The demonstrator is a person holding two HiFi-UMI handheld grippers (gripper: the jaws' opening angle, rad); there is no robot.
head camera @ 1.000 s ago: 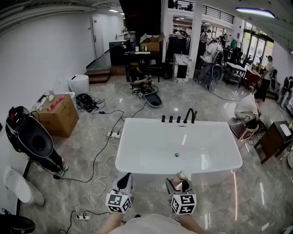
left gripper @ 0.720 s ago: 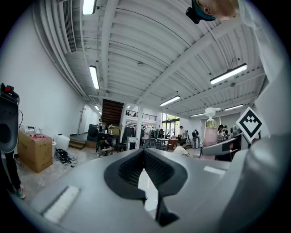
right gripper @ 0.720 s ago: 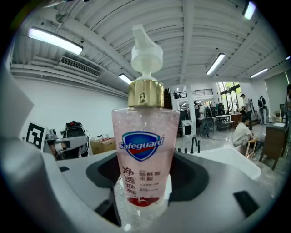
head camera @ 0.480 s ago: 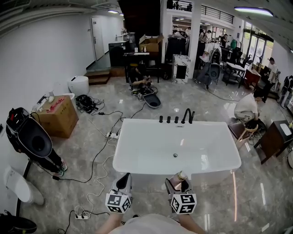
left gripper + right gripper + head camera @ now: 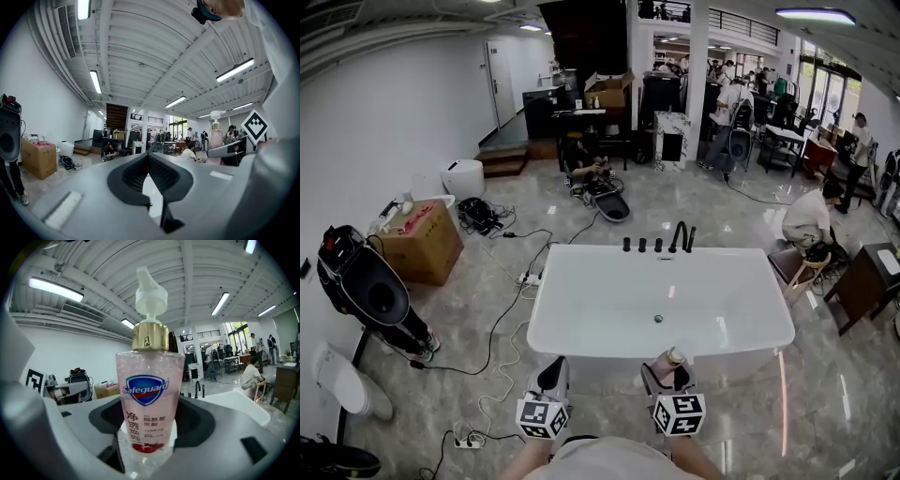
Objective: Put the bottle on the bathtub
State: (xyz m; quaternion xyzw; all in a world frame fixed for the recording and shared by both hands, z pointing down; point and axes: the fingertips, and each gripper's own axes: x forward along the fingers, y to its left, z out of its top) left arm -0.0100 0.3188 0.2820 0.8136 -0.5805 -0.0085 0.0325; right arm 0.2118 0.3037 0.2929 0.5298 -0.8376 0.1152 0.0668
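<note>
- A pink soap bottle (image 5: 149, 394) with a gold collar and a white pump top stands upright in the right gripper (image 5: 673, 382). It is held just short of the near rim of the white bathtub (image 5: 581, 323) and is not yet set down on it.
- The right gripper's jaws are closed on the lower half of the bottle's body, one on each side, with the label facing the gripper's camera.
- The bottle looks nearly full, so it probably has some weight. Its clear plastic wall is likely smooth and may give a little under a squeeze.
- The wide body, where it is gripped now, looks like the safest hold. The pump and its thin neck would be a poor place to take it.
- Tall and narrow, it could tip if placed on a curved part of the rim, so a flat stretch would suit it better.
- The left gripper (image 5: 550, 377), alongside the right, has its jaw tips pressed together with nothing between them.
- A black faucet (image 5: 682, 236) stands on the tub's far rim.
</note>
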